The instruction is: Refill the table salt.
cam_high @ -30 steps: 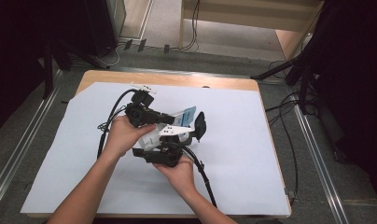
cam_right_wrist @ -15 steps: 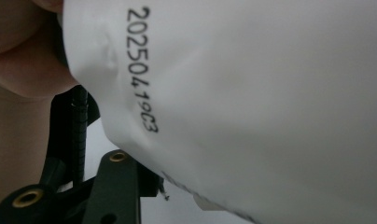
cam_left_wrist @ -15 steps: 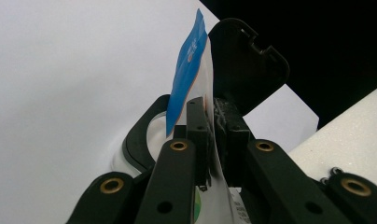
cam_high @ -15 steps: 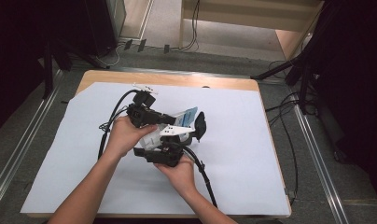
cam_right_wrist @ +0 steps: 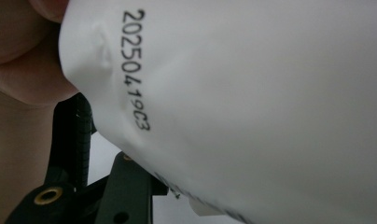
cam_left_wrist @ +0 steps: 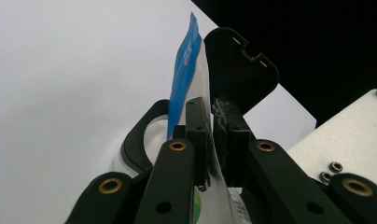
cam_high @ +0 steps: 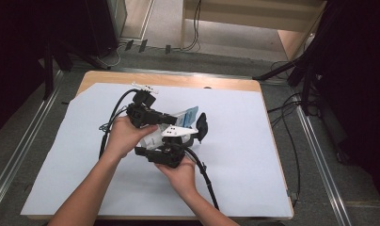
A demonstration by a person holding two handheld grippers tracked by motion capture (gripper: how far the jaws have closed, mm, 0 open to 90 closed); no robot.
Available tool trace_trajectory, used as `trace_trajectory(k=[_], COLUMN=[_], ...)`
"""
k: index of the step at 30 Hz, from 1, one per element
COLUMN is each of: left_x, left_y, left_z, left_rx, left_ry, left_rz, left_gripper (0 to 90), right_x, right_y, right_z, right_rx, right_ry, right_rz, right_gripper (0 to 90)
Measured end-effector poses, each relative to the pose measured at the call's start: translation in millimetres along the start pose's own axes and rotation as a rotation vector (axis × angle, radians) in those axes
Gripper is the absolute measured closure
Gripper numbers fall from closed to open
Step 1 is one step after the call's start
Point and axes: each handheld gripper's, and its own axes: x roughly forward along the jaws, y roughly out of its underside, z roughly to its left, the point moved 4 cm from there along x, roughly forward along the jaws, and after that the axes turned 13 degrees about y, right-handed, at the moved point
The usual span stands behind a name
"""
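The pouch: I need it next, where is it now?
In the high view the pouch is mid-table, clamped in the left gripper, just above the right gripper.

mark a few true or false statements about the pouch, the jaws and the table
1. The left gripper has its jaws shut on the pouch. True.
2. The pouch lies flat on the table, untouched. False: it is held up between the two grippers.
3. A white sheet covers most of the table. True.
4. The pouch is red and black. False: it is white with a blue end.
5. A dark printed code runs along the pouch in the right gripper view. True.
6. The right gripper is parked at the table's far right edge. False: it is at the middle, close beside the left one.
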Motion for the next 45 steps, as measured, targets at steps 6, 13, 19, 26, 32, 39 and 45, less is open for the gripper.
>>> trace_trajectory(k=[6, 13, 19, 26, 32, 39, 45], left_x=[-2.1, -1.2, 1.5, 1.7, 0.1, -0.2, -0.8], left_y=[-2.3, -4.3, -5.5, -6.2, -5.0, -5.1, -6.4], left_z=[-0.9, 1.6, 3.8, 4.0, 2.3, 2.5, 2.5], left_rx=[0.004, -0.002, -0.001, -0.004, 0.004, 0.010, 0.009], left_ry=[-0.008, -0.005, -0.002, 0.001, -0.004, -0.001, -0.010], left_rz=[0.009, 0.017, 0.023, 0.027, 0.024, 0.024, 0.028], left_gripper=[85.3, 85.3, 85.3, 85.3, 85.3, 85.2, 85.1], right_x=[0.0, 1.6, 2.9, 2.7, 2.7, 2.7, 2.6], right_y=[-2.8, -4.3, -3.5, -3.5, -3.3, -3.3, -4.0], right_z=[1.7, 1.8, -0.6, -1.1, 0.7, 0.6, 1.1], right_rx=[0.006, 0.017, 0.028, 0.024, 0.014, 0.010, 0.008], right_ry=[-0.008, -0.019, -0.020, -0.012, -0.008, -0.005, -0.005], right_rz=[0.003, 0.009, 0.021, 0.020, 0.018, 0.018, 0.012], right_gripper=[61.4, 59.9, 58.0, 59.6, 60.0, 59.9, 59.0])
